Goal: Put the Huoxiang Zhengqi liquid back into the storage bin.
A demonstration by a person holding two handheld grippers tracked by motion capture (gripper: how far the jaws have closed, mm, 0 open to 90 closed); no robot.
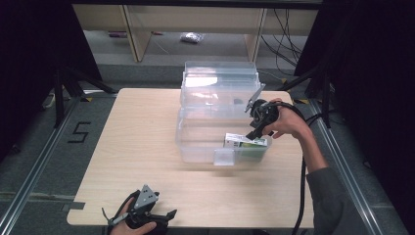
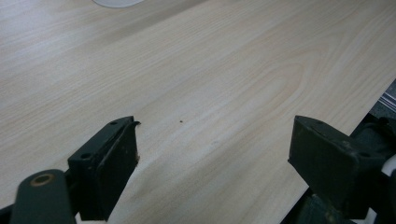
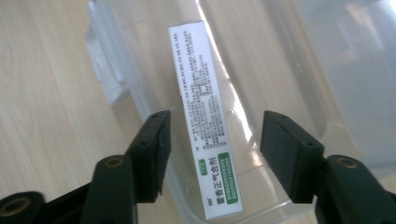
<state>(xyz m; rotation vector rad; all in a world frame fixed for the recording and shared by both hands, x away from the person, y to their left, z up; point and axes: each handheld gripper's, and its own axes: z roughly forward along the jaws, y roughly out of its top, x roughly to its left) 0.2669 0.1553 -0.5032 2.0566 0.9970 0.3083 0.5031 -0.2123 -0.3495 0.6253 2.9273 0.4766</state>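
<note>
High view, table: a pale wood table (image 1: 147,147) carries a clear plastic bin (image 1: 195,142) toward its far right, with the lid (image 1: 220,78) hinged open behind it.
High view, box: a white and green box (image 1: 246,142) lies inside the bin at its near right corner.
High view, right gripper: the right gripper (image 1: 257,128), held in a hand (image 1: 288,122), hangs over the bin's right side, pointing down at the box.
High view, left gripper: the left gripper (image 1: 164,218) sits at the table's near edge, left of centre, in a hand (image 1: 134,226); a grey plate tops it.
High view, room: dark curtains at both sides, grey floor, a "5" taped on the floor at left, wooden shelving and cables beyond.
Left gripper view: the left gripper (image 2: 212,154) has its jaws wide apart over bare wood, holding nothing; the table's edge shows at right.
Right gripper view: the right gripper (image 3: 215,154) has its jaws spread on either side of the box (image 3: 205,121), not touching it; printed text and a green label show here. The box lies on the bin (image 3: 289,60) floor beside its wall.
</note>
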